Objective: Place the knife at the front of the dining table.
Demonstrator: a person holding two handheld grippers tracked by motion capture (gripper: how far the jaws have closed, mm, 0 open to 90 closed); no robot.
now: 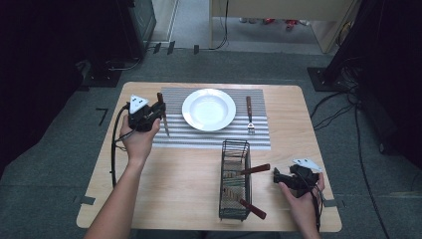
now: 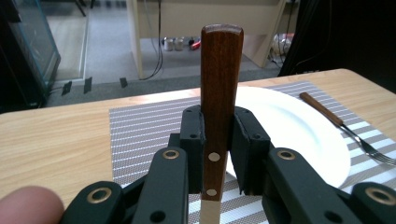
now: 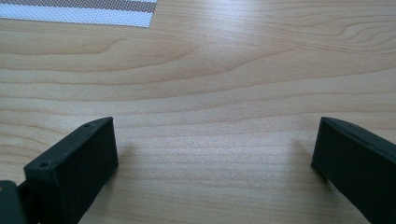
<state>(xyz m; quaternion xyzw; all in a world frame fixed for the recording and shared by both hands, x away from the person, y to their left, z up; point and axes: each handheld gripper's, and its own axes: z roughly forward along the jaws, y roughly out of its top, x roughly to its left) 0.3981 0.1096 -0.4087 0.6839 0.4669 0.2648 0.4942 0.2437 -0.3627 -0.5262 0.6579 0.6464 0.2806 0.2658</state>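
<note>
- Left gripper (image 2: 218, 140): jaws are clamped tight on the brown wooden handle of a knife (image 2: 219, 93), gripping it about mid-handle, right above the two brass rivets. The handle sticks up past the jaws in the left gripper view, and you can see the pale blade starting just under them.
- From the high view, that same left gripper (image 1: 158, 110) sits over the left edge of the striped placemat (image 1: 259, 137), with the knife (image 1: 163, 115) tilted, handle end away from the person and blade angling back down toward the mat. Can't tell if the tip is actually touching the mat or not.
- Right gripper (image 3: 210, 154): jaws spread wide, nothing between them, just bare wooden table (image 3: 210, 70) under them. A corner of the placemat peeks in at the top left of the right gripper view.
- In the high view the right gripper (image 1: 278, 175) is down near the table's front right corner, just beside the black wire basket (image 1: 235, 180), pointing toward it.
- The basket lies in front of the mat, with two more brown-handled utensils poking out its right side: one (image 1: 255, 169) near the middle and one (image 1: 253, 209) near the front end.
- White plate (image 1: 209, 109) sits in the middle of the mat, just right of the knife.
- A fork (image 1: 249, 114) with a wooden handle lies on the mat right of the plate, tines toward the person.
</note>
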